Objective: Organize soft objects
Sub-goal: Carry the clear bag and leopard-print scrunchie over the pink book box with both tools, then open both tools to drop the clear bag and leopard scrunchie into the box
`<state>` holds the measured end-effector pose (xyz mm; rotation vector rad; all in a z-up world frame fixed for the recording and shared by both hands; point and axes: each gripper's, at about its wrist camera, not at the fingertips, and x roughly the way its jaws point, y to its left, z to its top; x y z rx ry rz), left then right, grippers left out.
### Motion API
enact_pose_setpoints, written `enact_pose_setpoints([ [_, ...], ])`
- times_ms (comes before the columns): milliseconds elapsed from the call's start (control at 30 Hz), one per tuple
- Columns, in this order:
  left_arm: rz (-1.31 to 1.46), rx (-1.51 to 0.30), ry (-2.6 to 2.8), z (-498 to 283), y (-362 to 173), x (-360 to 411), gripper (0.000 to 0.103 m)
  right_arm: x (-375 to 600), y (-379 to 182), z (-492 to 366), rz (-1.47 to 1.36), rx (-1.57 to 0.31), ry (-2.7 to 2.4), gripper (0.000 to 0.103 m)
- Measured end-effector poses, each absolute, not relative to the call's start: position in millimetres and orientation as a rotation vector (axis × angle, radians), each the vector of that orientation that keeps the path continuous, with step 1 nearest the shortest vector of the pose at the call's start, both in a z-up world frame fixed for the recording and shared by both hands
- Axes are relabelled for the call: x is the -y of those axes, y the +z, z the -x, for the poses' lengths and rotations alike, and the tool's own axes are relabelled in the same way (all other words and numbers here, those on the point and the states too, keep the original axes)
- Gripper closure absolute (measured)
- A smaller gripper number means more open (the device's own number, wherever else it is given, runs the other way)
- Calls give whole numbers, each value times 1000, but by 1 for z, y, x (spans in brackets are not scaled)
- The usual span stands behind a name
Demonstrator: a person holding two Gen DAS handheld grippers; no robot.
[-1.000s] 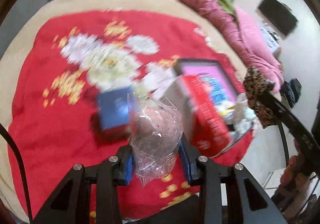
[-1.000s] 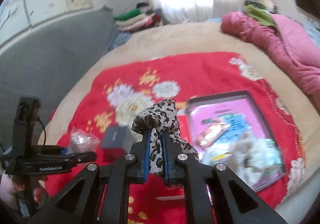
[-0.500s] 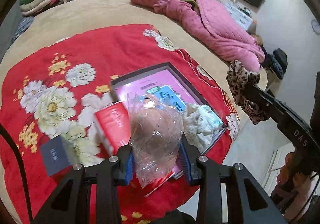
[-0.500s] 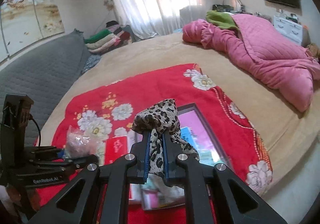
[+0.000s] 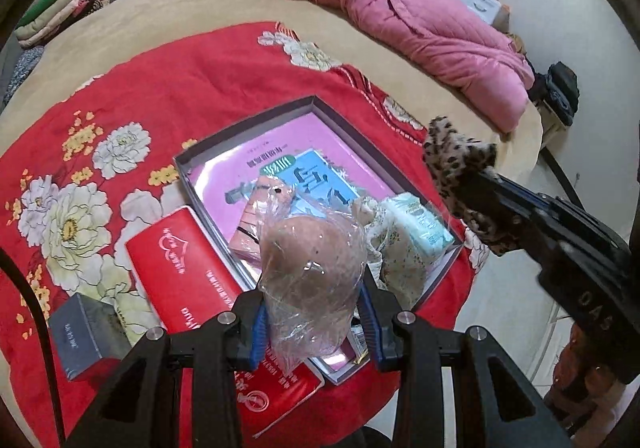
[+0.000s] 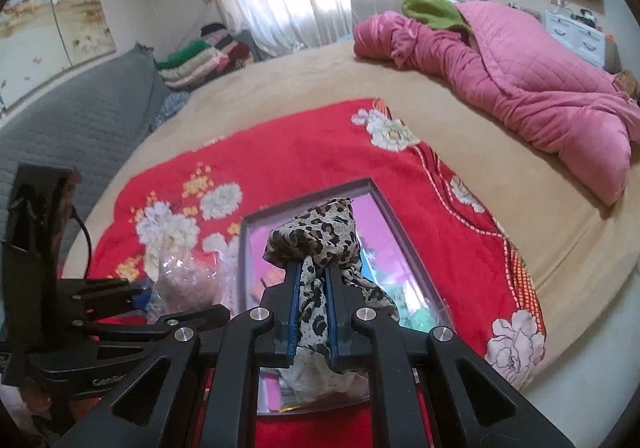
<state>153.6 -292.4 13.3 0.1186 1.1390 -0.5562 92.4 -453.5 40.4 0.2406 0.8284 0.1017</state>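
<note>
Two grippers hang over a red flowered blanket on a tan bed, each holding something soft. At nine o'clock in the left wrist view a small dark box lies on the blanket, and just right of it a red book rests along the left wall of an open tray. The left gripper, at six o'clock, has its blue pads pressed on a clear plastic bag with a pinkish soft lump inside; the bag sits above the tray's near corner. Inside the tray lie a pink sheet, a light blue packet and a pale flowered cloth toward four o'clock. At three o'clock the right gripper comes in from the side, nearly closed on a leopard-print cloth that bunches above its tips and hangs below them. In the right wrist view this cloth is over the tray's middle. A pink quilt lies heaped at one o'clock.
</note>
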Motion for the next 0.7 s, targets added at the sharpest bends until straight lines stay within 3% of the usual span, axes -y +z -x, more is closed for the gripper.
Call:
enact_pose_setpoints([
  [300,-150,-1216,-570,-161,-20,304,64,459,-22,-115,-328,-979,120,88],
  [400,-157,-1231,-566,-163,-28,306,64,466,-34,-117,-431,-994,149,80],
  [433,-158,-1236,-565,-164,-29,307,64,468,-37,-118,-464,-998,155,72],
  [600,-154,-1251,-568,-168,-35,308,64,470,-38,-118,-532,-989,177,66],
  [700,-149,-1266,-577,-169,-39,310,64,472,-31,-115,-548,-962,187,55],
])
